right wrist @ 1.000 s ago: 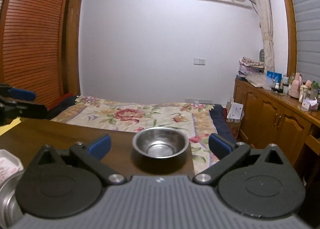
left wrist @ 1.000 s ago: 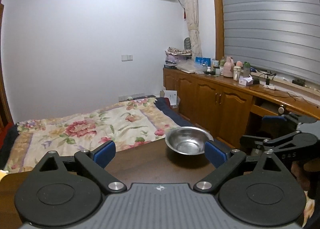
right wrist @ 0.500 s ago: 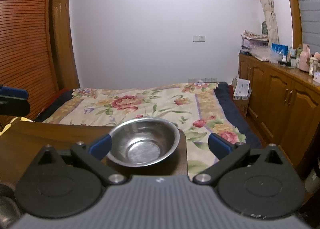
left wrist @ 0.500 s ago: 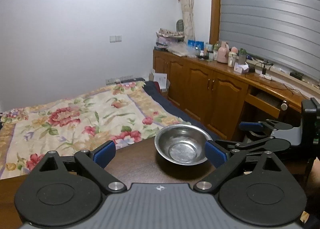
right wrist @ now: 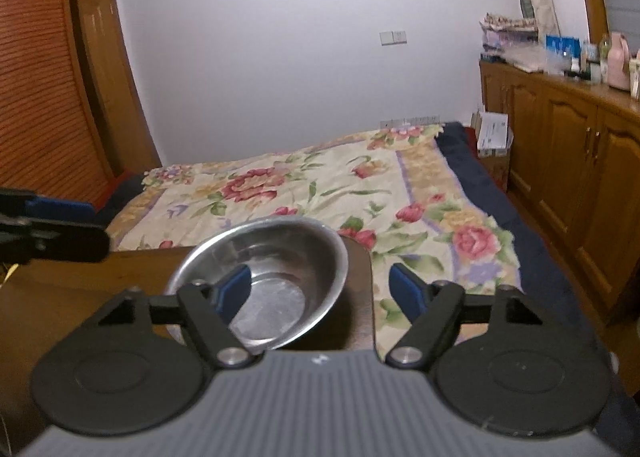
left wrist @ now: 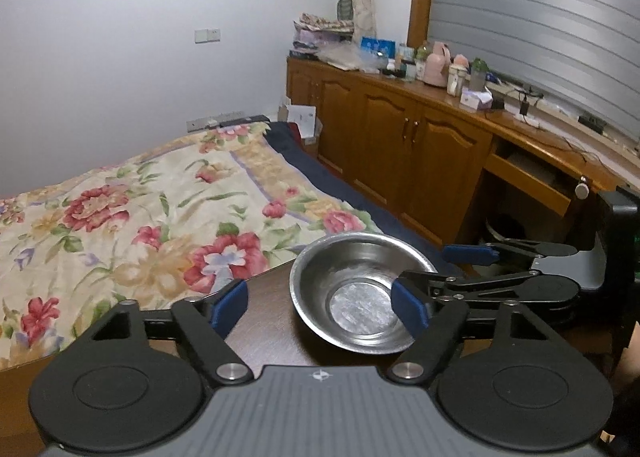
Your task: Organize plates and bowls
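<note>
A steel bowl [left wrist: 360, 309] [right wrist: 280, 257] stands empty at the far corner of the dark wooden table [left wrist: 264, 321] [right wrist: 80, 297]. My left gripper [left wrist: 320, 307] straddles the bowl's left wall, right finger inside and left finger outside. Its jaws are closing, and the pads stand apart from the metal. My right gripper [right wrist: 320, 289] straddles the right wall, left finger inside and right finger beyond the rim. Its jaws are closing too, without touching. Each gripper shows in the other's view: the right gripper [left wrist: 472, 269], the left gripper [right wrist: 52, 225].
Past the table's edge lies a bed with a floral cover [left wrist: 140, 217]. Wooden cabinets [left wrist: 400, 145] line the right wall, bottles and boxes on top and a drawer [left wrist: 532, 177] pulled out. A slatted wardrobe [right wrist: 36, 97] stands at the left.
Both grippers have come forward and down onto the bowl. Their jaws have narrowed from wide open, and one finger of each now sits inside the bowl.
</note>
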`<state>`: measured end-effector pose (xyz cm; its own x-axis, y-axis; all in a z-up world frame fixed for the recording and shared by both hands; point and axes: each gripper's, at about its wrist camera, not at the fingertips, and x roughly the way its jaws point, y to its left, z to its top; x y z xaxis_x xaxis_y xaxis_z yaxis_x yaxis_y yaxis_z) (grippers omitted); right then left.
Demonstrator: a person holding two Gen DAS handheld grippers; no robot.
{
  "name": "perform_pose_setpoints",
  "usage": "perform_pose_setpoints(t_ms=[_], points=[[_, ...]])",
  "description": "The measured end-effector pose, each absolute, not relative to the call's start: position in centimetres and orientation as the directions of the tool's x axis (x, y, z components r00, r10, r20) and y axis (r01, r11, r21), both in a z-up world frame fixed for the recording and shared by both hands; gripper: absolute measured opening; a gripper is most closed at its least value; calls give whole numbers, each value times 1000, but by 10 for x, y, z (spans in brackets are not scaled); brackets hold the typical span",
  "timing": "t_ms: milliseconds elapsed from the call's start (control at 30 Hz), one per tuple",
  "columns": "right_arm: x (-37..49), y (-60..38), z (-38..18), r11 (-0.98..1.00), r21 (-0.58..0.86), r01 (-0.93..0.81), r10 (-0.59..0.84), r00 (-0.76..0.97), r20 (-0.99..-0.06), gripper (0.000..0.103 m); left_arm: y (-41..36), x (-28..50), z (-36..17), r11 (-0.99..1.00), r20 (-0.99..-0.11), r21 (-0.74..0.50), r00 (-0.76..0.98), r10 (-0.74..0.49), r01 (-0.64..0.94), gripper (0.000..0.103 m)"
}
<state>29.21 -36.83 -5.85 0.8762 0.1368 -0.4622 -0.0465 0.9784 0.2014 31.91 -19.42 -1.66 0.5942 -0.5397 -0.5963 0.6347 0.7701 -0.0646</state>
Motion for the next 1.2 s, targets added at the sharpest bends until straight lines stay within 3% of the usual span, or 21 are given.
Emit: perform_pose_setpoints(t_ms=[500, 767, 867, 967, 1000, 1033, 1200], points=[[305, -374, -68, 961, 270, -56, 194, 835, -516, 49, -206, 369, -53, 790, -702, -148, 499, -508, 595, 52], [307, -372, -69, 957, 285, -63, 211, 824, -526, 46, -205, 374, -58, 786, -707, -205, 467, -531, 584, 48], [309, -372, -70, 955, 292, -63, 216, 819, -531, 43, -205, 378, -60, 785, -713, -220, 453, -534, 579, 39], [311, -373, -72, 952, 300, -62, 222, 813, -538, 36, -205, 379, -64, 778, -720, -244, 429, -545, 579, 16], [312, -373, -72, 949, 307, -66, 231, 809, -540, 34, -204, 378, -64, 774, -718, -250, 425, -551, 581, 15], [313, -374, -73, 947, 314, -67, 239, 802, -548, 24, -204, 377, -63, 774, -716, -252, 426, -553, 581, 15], [309, -375, -66, 943, 328, -55, 240, 797, -555, 19, -199, 366, -49, 771, -703, -245, 440, -559, 588, 13]])
